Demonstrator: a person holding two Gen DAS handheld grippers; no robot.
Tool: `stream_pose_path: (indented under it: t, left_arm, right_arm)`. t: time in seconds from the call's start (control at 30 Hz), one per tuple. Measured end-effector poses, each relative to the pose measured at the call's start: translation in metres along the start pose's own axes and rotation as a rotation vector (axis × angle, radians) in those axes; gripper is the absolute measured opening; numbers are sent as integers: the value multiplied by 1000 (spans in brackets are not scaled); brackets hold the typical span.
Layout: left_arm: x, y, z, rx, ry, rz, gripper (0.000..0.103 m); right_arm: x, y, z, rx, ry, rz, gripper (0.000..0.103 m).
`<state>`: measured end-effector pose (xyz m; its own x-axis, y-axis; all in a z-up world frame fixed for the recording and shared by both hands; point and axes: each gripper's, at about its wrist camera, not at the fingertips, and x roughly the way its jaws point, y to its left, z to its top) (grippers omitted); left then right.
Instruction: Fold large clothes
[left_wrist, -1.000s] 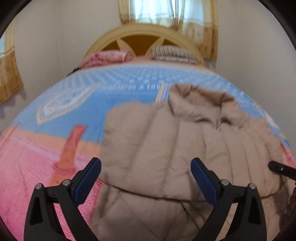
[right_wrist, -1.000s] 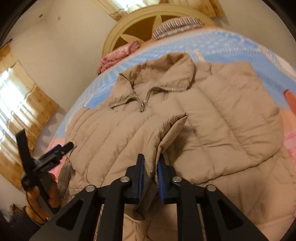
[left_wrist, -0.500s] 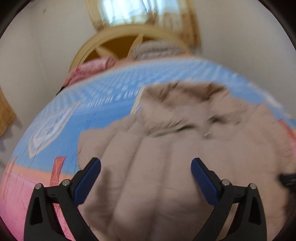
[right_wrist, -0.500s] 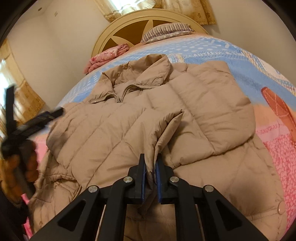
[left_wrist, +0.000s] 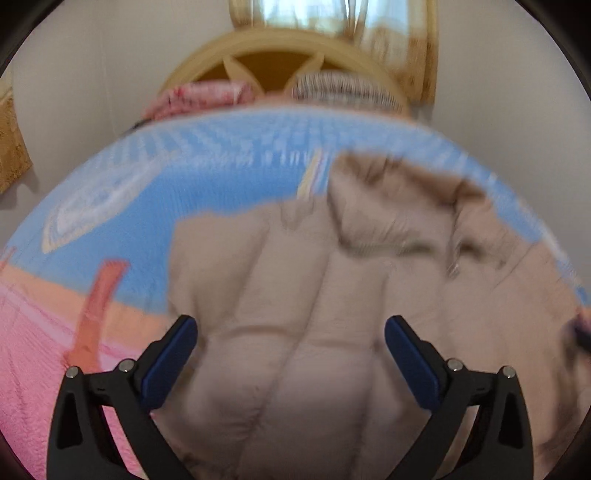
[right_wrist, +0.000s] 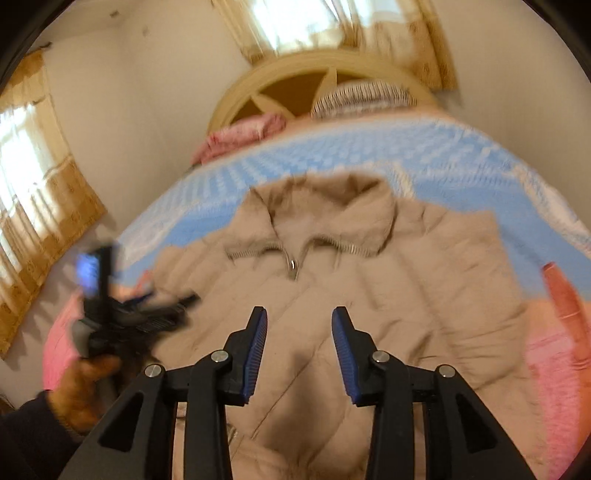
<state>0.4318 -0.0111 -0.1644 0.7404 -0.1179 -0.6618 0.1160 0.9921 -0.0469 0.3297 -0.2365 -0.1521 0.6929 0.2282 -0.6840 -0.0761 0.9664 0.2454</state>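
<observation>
A beige quilted jacket (right_wrist: 388, 295) lies front up on the bed, collar and zip toward the headboard. It also shows in the left wrist view (left_wrist: 314, 295), blurred. My right gripper (right_wrist: 299, 321) is open and empty, held above the jacket's lower front. My left gripper (left_wrist: 290, 332) is wide open and empty above the jacket's left side. The left gripper also shows in the right wrist view (right_wrist: 147, 314), blurred, at the jacket's left edge.
The bed cover (left_wrist: 166, 192) is blue toward the headboard and pink (left_wrist: 29, 354) nearer me. Two pillows (right_wrist: 362, 98) lie against the round wooden headboard (left_wrist: 273, 55). Curtained windows (right_wrist: 33, 192) are on the left and back walls.
My right gripper has opened and let go of the folded sleeve, which now lies flat on the jacket. Both grippers have moved, and the views are blurred.
</observation>
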Motion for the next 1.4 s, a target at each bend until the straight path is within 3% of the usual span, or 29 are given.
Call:
stream_pose_path:
  t: [0.1, 0.2, 0.27, 0.47, 0.8, 1.17, 1.33, 1.4]
  left_arm:
    - [1, 1, 15, -18, -4, -34, 103]
    - [47, 4, 8, -1, 135, 57, 103]
    - [62, 11, -4, -10, 163, 48, 103]
    - [66, 20, -15, -45, 163, 27, 103]
    - [66, 16, -15, -42, 165, 38, 103]
    - [66, 14, -15, -35, 164, 51, 103]
    - [51, 9, -9, -35, 153, 74, 103]
    - [36, 3, -7, -19, 134, 47, 103]
  right_arm:
    - [28, -16, -19, 20, 60, -34, 37]
    - [30, -26, -29, 41, 58, -18, 36]
    - [34, -26, -31, 44, 62, -11, 35]
    - [37, -27, -35, 53, 68, -2, 35]
    - [44, -13, -36, -33, 83, -109, 35]
    - [45, -10, -37, -46, 81, -128, 35]
    - [45, -12, -37, -41, 77, -125, 35]
    - [46, -12, -37, -39, 76, -122, 35]
